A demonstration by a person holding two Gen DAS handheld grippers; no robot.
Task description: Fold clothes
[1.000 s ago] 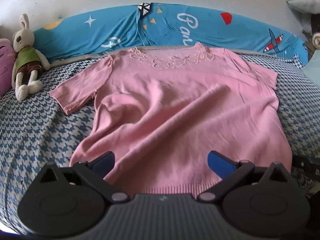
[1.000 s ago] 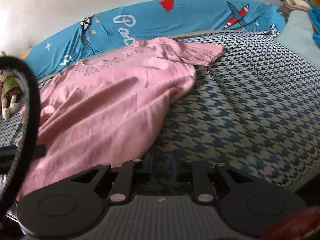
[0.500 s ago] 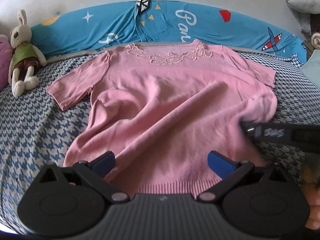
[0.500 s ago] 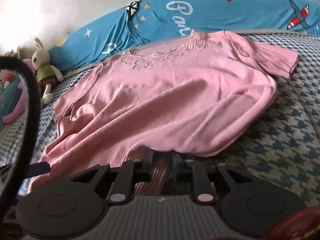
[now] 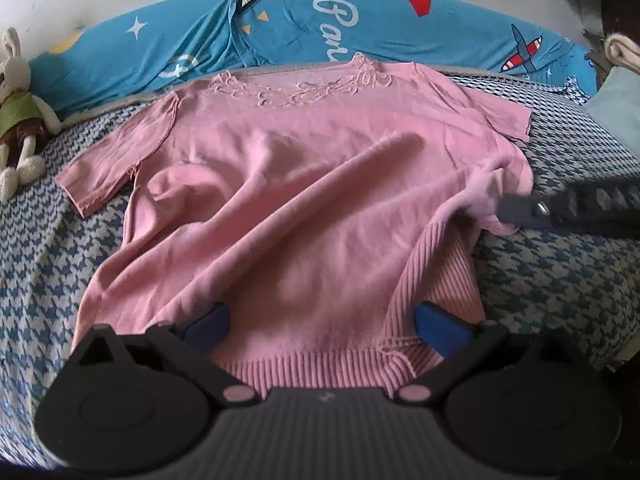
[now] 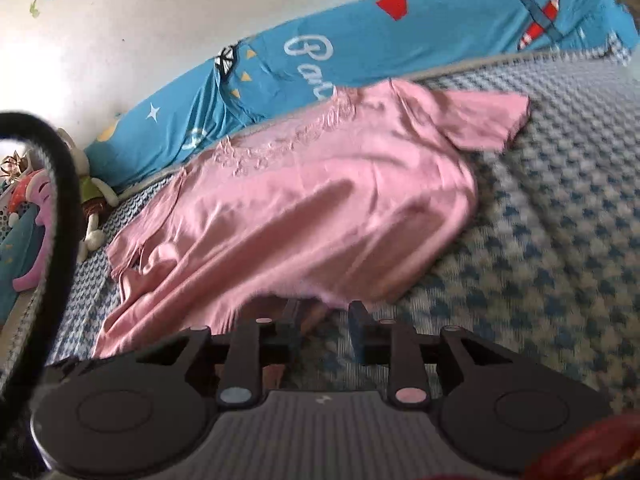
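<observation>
A pink short-sleeved shirt [image 5: 300, 184] lies front up on the houndstooth bed sheet [image 5: 560, 280], its lace neckline at the far side. Its near right corner is turned over, so the ribbed hem [image 5: 436, 272] runs up toward the right side. My left gripper [image 5: 324, 322] stands wide open over the near hem, with a blue pad on either side. My right gripper [image 5: 508, 210] comes in from the right and meets the bunched side edge. In the right wrist view the jaws of the right gripper [image 6: 325, 320] are opening; the shirt [image 6: 320, 200] edge lies just past its tips, unpinched.
A long blue printed bolster [image 5: 280, 28] lines the wall behind the shirt. A rabbit toy [image 5: 20, 112] sits at the far left and a pale pillow [image 5: 616, 108] at the far right. A black cable [image 6: 60, 200] arcs across the left of the right wrist view.
The right gripper came in at the shirt's right side, pulled that edge inward and parted its fingers. The near right corner now lies turned over. The left gripper stayed open over the hem.
</observation>
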